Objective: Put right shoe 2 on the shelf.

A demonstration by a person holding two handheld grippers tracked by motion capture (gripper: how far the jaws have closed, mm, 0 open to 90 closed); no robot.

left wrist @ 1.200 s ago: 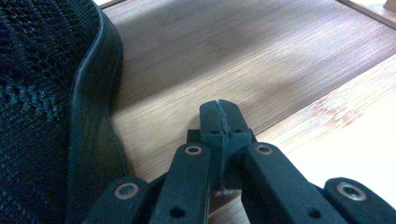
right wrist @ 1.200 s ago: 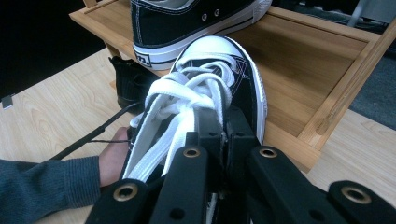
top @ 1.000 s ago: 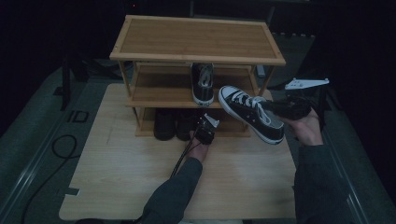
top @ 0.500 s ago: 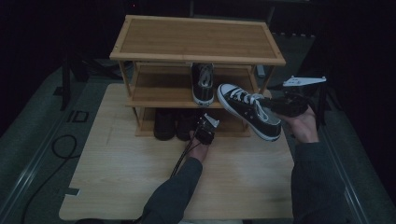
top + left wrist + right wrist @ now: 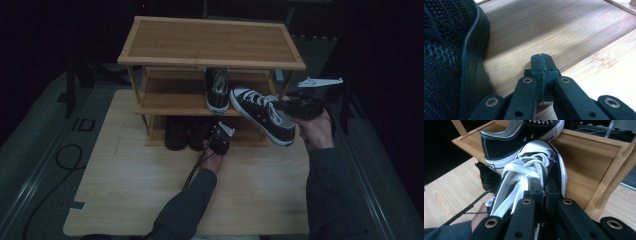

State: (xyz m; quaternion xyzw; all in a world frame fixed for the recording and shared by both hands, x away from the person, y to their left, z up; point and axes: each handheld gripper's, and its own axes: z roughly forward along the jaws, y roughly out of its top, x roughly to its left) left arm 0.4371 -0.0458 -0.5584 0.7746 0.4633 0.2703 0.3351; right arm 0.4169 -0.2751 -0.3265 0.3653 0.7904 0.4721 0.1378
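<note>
Right gripper point(image 5: 295, 107) jaws clamped on sneaker point(image 5: 262, 114) at its side wall, toe beyond the jaws over rack's middle shelf point(image 5: 170, 95), beside second sneaker point(image 5: 217, 90); left gripper point(image 5: 541, 62) jaws closed, empty, dark shoe point(image 5: 446, 57) left of them
</note>
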